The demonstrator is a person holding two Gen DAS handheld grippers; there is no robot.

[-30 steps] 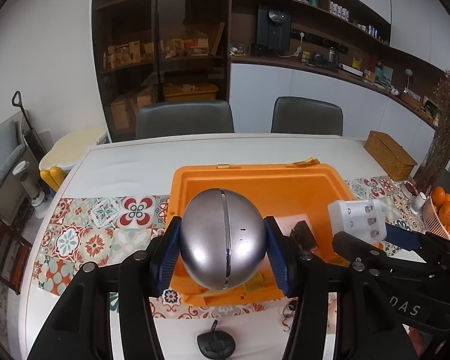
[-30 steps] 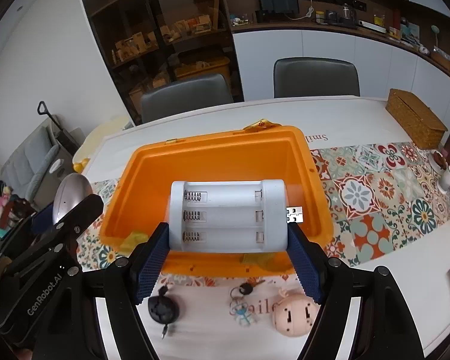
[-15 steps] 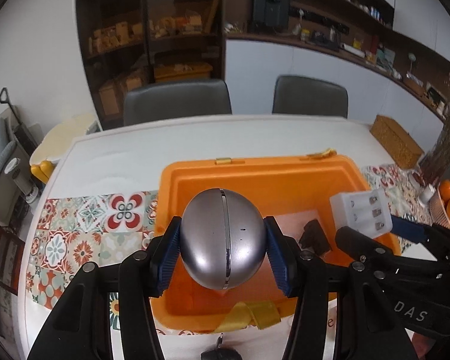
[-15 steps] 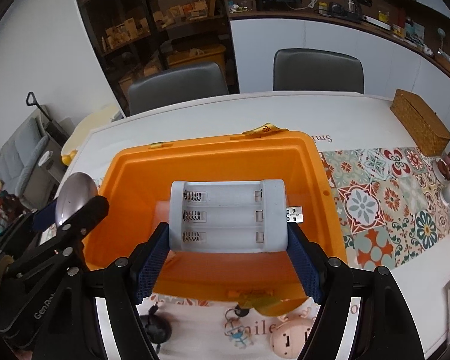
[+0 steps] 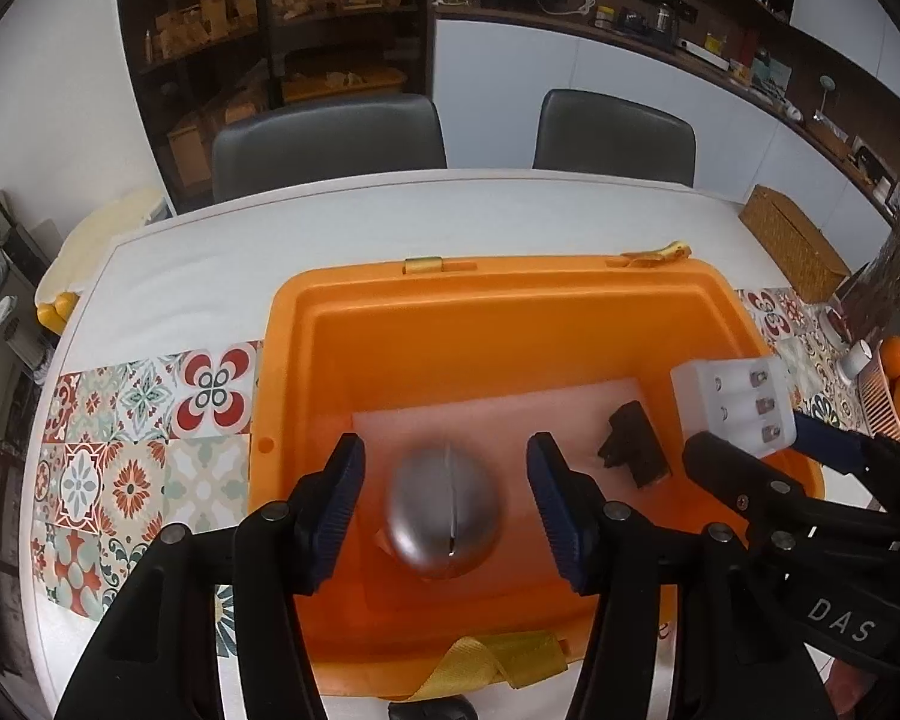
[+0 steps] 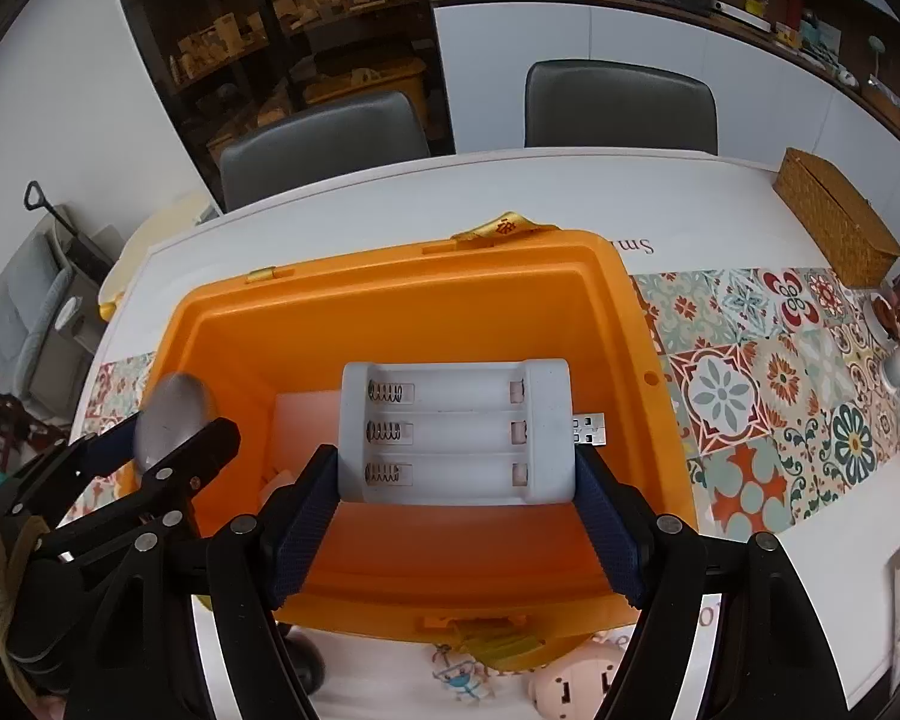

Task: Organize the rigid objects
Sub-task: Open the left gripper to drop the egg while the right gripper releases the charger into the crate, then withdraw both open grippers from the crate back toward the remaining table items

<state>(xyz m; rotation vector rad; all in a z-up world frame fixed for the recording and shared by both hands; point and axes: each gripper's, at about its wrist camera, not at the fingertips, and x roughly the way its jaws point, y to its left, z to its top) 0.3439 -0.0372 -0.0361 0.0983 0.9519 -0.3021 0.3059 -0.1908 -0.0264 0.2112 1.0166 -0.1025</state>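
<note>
Across the upper middle of my view stand 2 grey chairs [image 5: 329,141] [image 5: 615,131], pushed up to the far edge of the white counter [image 5: 342,228]. A patterned tile runner [image 5: 138,420] crosses it at mid-left. Behind the chairs, upper left, rises a dark glass-fronted cabinet [image 5: 270,48] stocked with boxes. A white wall [image 5: 48,90] fills the far left. A long dark shelf [image 5: 720,54] with small appliances sweeps toward the upper right, above white cupboard fronts [image 5: 510,96]. A woven basket box [image 5: 795,240] sits at the right edge.
</note>
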